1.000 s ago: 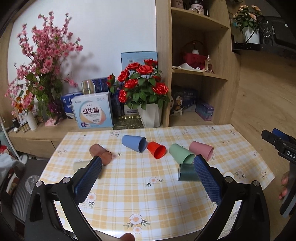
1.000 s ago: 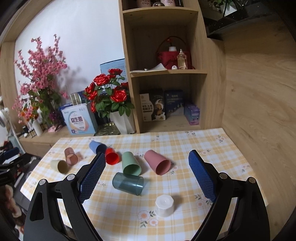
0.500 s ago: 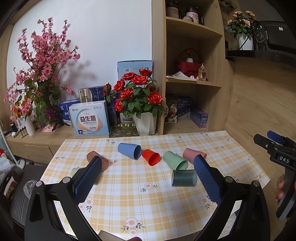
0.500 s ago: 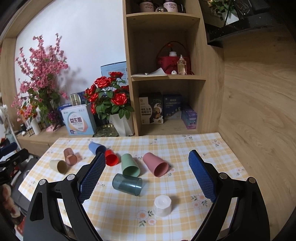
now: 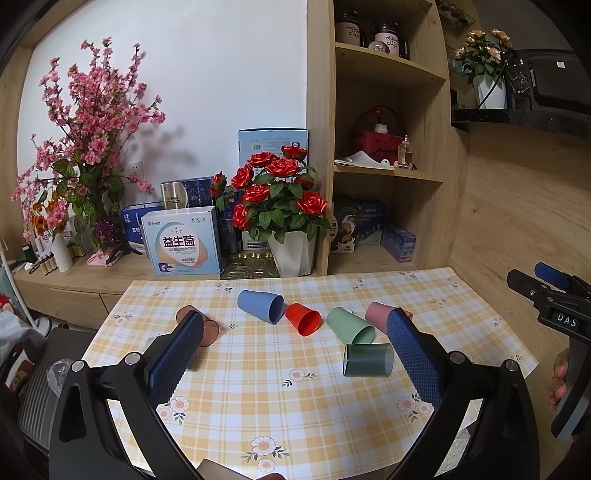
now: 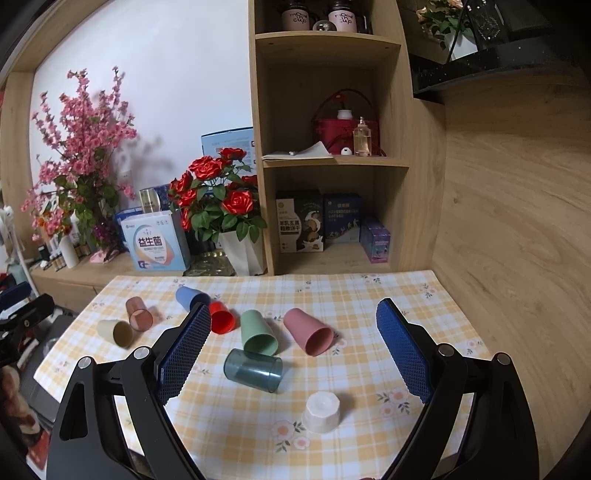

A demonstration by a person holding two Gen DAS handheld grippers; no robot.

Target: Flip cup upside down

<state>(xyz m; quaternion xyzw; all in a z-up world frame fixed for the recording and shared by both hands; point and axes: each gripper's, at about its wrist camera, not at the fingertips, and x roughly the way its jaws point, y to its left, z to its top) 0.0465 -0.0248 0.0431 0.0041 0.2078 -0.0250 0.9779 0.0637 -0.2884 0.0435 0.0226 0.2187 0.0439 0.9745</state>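
The white cup, faceted and opaque, stands mouth-down at lower centre of the right wrist view on the checked tablecloth. Both the left gripper and right gripper gape wide, holding nothing. Coloured cups lie toppled mid-frame.

box: "益生菌" | jars: "mood in cup" | right gripper: "das" | dark box: "羊乳五黑"
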